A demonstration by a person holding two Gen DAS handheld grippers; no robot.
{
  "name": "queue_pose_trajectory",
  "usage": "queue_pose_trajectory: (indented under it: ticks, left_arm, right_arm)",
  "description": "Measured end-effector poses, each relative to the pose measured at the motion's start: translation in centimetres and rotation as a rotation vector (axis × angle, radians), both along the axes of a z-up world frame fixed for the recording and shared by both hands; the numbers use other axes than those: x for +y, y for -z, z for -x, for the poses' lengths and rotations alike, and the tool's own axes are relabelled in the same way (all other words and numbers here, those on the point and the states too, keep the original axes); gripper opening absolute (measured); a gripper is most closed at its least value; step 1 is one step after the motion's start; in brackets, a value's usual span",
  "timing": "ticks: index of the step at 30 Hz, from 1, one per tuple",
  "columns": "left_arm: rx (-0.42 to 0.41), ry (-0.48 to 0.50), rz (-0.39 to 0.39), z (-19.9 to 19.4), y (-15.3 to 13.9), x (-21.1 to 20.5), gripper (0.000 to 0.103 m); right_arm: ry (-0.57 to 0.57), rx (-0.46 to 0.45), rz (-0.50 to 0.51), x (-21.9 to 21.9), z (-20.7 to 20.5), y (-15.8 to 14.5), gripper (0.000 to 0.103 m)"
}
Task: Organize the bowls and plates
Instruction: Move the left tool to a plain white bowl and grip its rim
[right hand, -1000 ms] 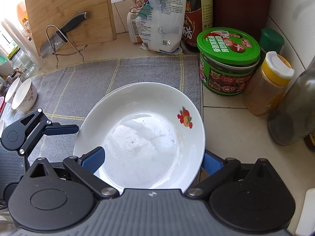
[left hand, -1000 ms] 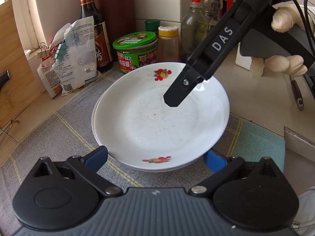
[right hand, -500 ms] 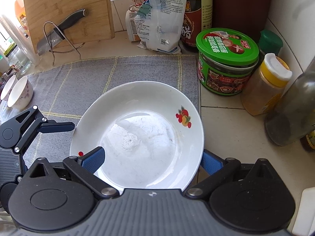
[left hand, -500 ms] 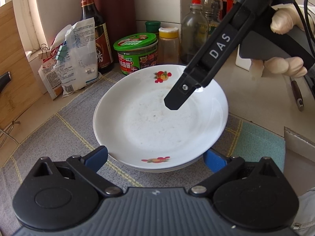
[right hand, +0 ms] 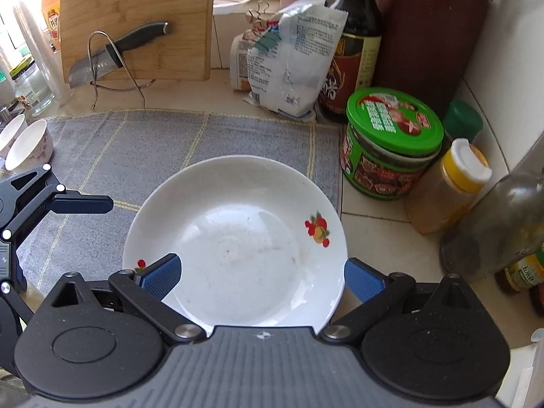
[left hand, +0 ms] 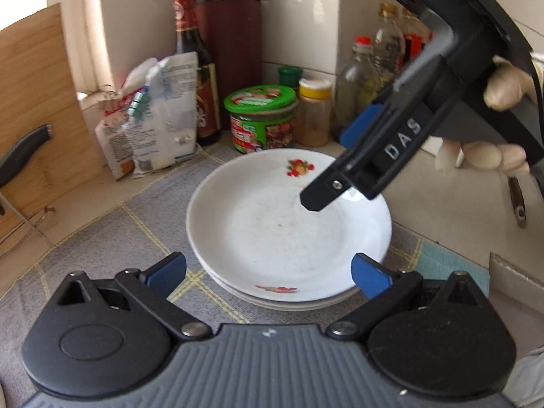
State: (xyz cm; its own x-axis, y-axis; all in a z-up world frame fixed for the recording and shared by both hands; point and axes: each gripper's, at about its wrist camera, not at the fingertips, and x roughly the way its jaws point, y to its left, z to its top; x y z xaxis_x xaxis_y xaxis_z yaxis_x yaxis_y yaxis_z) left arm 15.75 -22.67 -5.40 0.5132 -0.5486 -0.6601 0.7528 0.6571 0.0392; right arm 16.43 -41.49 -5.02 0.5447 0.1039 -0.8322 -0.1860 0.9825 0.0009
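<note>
A stack of white plates (left hand: pixel 289 234) with small fruit prints sits on a grey checked mat (left hand: pixel 102 238) at the back of the desk (right hand: pixel 384 238), the top plate nested on the ones beneath it. The left tongs (left hand: pixel 268 273) hang low over the near rim of the stack, their blue pads (left hand: pixel 166 272) spread wide apart and holding nothing. The right tongs (right hand: pixel 261 280) are poised above the same stack, also spread wide and empty; seen from the left wrist camera, one black finger reaches down over the far side of the top plate, with the gloved hand (left hand: pixel 489 156) gripping the handle behind it. Just beyond the plates stand a green-lidded jar (right hand: pixel 391 146), a yellow-capped spice bottle (right hand: pixel 448 187), a dark sauce bottle (right hand: pixel 353 40) and a clipped bag (right hand: pixel 292 61). Two small bowls (right hand: pixel 27 144) rest at the mat's far left edge, well apart from the plates. A cutting board (right hand: pixel 136 20) leans against the wall with a knife (right hand: pixel 112 54) on a wire stand.
</note>
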Motion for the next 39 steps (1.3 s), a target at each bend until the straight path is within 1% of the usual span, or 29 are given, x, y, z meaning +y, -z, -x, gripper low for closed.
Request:
queue_pose_trajectory:
  ticks: [5,10,14,17,19,22,26,29,31,36,39]
  left_arm:
    - [-0.009,-0.115,0.034,0.0,-0.6,1.6,0.102]
    - [-0.017,-0.226,0.049,0.4,-1.2,3.1,0.102]
    - [-0.013,-0.315,0.054,1.0,-1.5,4.3,0.102]
    - [-0.019,-0.403,0.065,2.0,-2.0,5.7,0.102]
    - [-0.027,-0.468,0.058,3.0,-2.4,6.8,0.102]
    - [-0.049,-0.555,0.058,4.6,-3.1,9.0,0.102]
    - [-0.064,-0.664,0.077,6.2,-3.7,12.9,0.102]
    - [-0.066,-0.702,0.093,6.9,-4.0,16.1,0.102]
    - [-0.073,-0.722,0.081,7.3,-4.0,18.0,0.102]
    - [-0.079,-0.719,0.07,8.9,-4.0,24.0,0.102]
    - [-0.08,-0.707,0.045,9.4,-3.7,27.7,0.102]
  right_arm:
    - [-0.011,-0.088,0.024,1.0,0.9,-0.6,0.103]
    - [-0.058,-0.144,0.023,2.3,1.2,-1.2,0.103]
    - [-0.102,-0.174,-0.013,3.4,1.0,-1.7,0.103]
    - [-0.149,-0.212,-0.021,4.6,0.9,-1.8,0.103]
    - [-0.187,-0.217,-0.05,5.6,0.6,-1.7,0.103]
    - [-0.239,-0.225,-0.099,7.3,0.4,-1.8,0.103]
    - [-0.292,-0.232,-0.137,10.3,0.7,-2.0,0.103]
    - [-0.347,-0.247,-0.14,12.8,1.2,-1.9,0.103]
    - [-0.384,-0.246,-0.138,14.7,1.6,-1.5,0.103]
    - [-0.449,-0.222,-0.118,21.1,2.7,-0.6,0.103]
    - [-0.486,-0.212,-0.101,25.4,3.5,0.3,0.103]
